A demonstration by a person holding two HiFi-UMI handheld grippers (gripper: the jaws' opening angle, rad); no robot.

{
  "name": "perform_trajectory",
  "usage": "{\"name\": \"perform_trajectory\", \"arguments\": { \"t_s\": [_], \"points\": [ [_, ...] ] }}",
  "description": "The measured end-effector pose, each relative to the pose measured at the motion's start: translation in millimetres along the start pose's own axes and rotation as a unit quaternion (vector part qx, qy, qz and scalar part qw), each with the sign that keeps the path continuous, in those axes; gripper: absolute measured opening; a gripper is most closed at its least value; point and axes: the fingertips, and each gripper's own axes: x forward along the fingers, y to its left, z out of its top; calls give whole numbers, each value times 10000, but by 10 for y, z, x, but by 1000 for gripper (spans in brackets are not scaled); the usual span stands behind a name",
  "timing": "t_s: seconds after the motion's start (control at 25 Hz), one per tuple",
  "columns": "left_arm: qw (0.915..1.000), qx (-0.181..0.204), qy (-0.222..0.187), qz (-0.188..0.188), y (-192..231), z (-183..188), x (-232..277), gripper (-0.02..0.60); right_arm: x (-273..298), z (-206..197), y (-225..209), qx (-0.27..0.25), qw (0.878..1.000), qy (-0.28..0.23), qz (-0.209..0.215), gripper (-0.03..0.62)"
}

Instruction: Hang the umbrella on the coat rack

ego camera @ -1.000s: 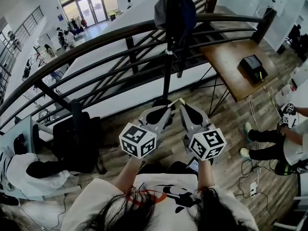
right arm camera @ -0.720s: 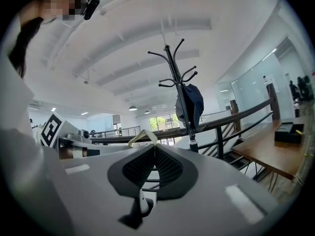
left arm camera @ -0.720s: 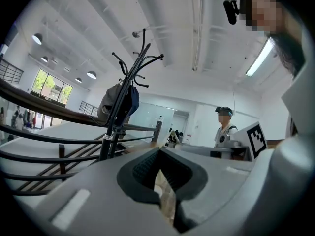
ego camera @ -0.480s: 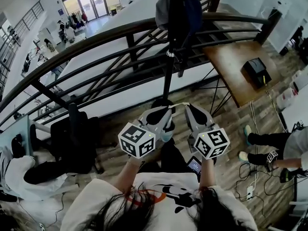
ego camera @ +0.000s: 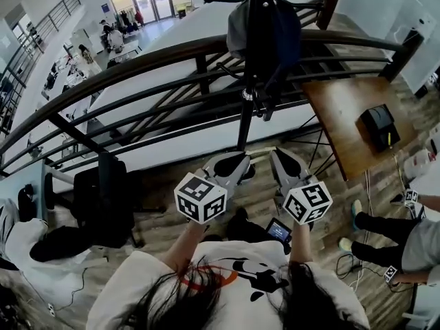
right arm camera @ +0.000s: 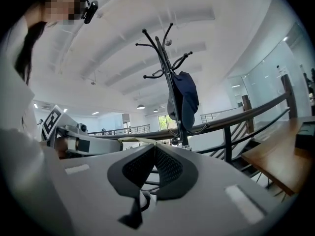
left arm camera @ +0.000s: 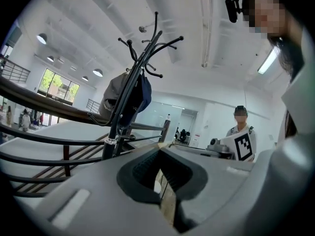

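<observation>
Writing: no letters can be read; the only print is the black-and-white square markers on the cube of each gripper, and on another cube (left arm camera: 244, 144) held by a person far off in the left gripper view.
Umbrella (ego camera: 278, 26): dark blue, folded to a slim bundle, it hangs on the coat rack (ego camera: 244, 122) high on the pole, with a thin cord loop under it.
Umbrella, gripper views: the same dark blue bundle (left arm camera: 142, 95) (right arm camera: 187, 100) lies along the pole, well apart from both tools.
Coat rack, gripper views: a thin black pole (left arm camera: 145, 53) (right arm camera: 166, 65) with curved hooks with ball tips at the top.
Grey cap (ego camera: 237, 26): it hangs on the rack, touching the umbrella on its left side.
Left gripper (ego camera: 246, 155): clenched and empty; its own view (left arm camera: 160, 145) shows the pads meeting at the tip.
Right gripper (ego camera: 273, 154): also pressed together on nothing (right arm camera: 155, 145); its tip is just beside the left one.
In the way: both tools are low, in front of the foot of the rack.
Railing (ego camera: 137, 64): dark and curved, just behind the rack.
Wooden table (ego camera: 344, 115): at the right of the rack, with a black box (ego camera: 380, 126) on it.
Black chair (ego camera: 103, 205): at the left on the wooden floor.
Other person (ego camera: 405, 239): sits at the right edge, only partly seen.
</observation>
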Motion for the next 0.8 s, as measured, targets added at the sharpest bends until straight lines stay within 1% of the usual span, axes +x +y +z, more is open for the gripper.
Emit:
{"name": "perform_trajectory", "arguments": {
  "t_s": [0.24, 0.56, 0.68, 0.8],
  "points": [
    [9997, 7, -14, 249, 273, 105, 276, 0, 320, 50, -280, -329, 9993, 38, 171, 23],
    [9988, -11, -16, 492, 550, 248, 448, 0, 678, 109, -433, -416, 9982, 72, 435, 23],
    [9985, -158, -77, 523, 681, 262, 530, 0, 800, 115, -490, -476, 9975, 71, 512, 23],
    [9979, -317, -141, 551, 811, 230, 646, 0, 914, 73, -604, -389, 9976, 98, 567, 23]
  ]
}}
